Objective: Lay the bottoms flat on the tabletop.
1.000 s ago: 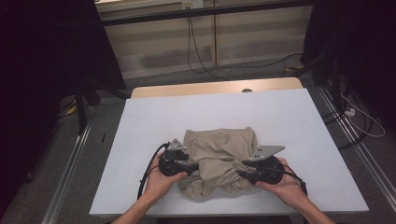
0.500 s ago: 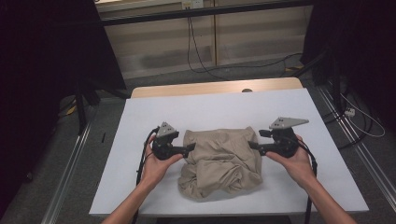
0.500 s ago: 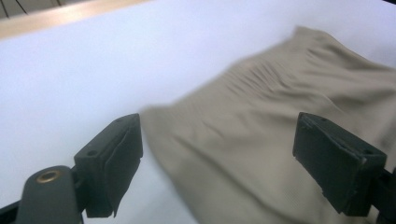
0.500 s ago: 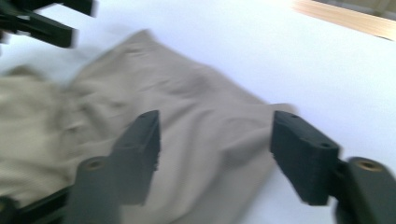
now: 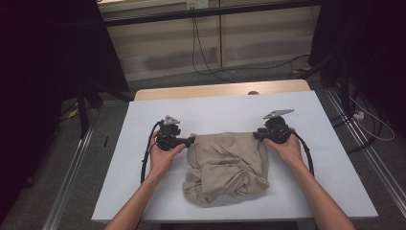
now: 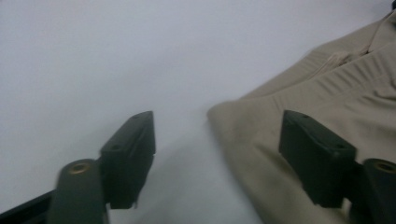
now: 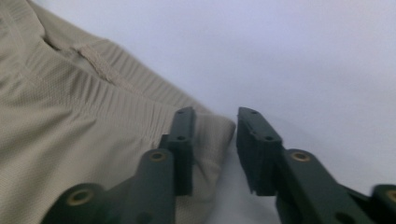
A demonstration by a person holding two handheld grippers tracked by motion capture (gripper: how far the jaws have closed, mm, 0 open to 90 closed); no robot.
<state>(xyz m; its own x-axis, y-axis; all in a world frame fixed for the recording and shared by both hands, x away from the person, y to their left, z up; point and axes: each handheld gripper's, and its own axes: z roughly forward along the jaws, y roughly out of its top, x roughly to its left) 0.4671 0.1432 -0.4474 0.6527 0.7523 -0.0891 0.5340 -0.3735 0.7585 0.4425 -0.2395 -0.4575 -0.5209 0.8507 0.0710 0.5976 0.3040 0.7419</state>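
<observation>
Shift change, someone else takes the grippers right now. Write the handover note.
Left gripper: open, jaws wide, straddling the left waistband corner of the shorts; they have just been closing, no grip yet.
Right gripper: narrow gap, just been closing around the right waistband corner; pads not yet pressing, it seems.
Shorts: beige, on the table, waistband spread along the far side between the grippers, legs bunched near the person.
Done: both grippers set at the waistband corners.
Left: close on both corners, then probably lift and spread the crumpled legs flat.
</observation>
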